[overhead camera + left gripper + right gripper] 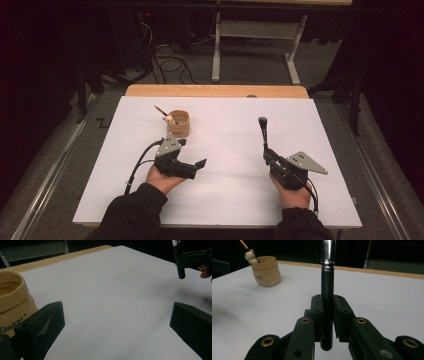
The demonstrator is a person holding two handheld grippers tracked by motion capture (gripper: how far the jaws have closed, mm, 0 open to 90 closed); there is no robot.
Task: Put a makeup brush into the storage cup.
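High view: a white board (235, 150) covers the wooden table, and a small tan holder (179, 123) stands on the board's far left part. A pencil topped with a little bear figure (169, 119) leans out of the holder toward the left. The left gripper (192, 161) lies on its side in the person's left hand (162, 179), just on the near side of the holder, with its jaws spread wide and nothing between them. Well to the right of the holder, the right gripper (265, 150) is clamped narrow on the black handle of a makeup brush (263, 131), which stands up from the jaws with its dark head uppermost, clear of the board.

In the right gripper view, the brush has a silver ferrule above the black handle, the two pads press its sides, and the handle's blunt end hangs just below them; the holder sits far off, up and left of the brush.

In the left gripper view, the holder's wall is close against the left jaw, whether touching cannot be told.
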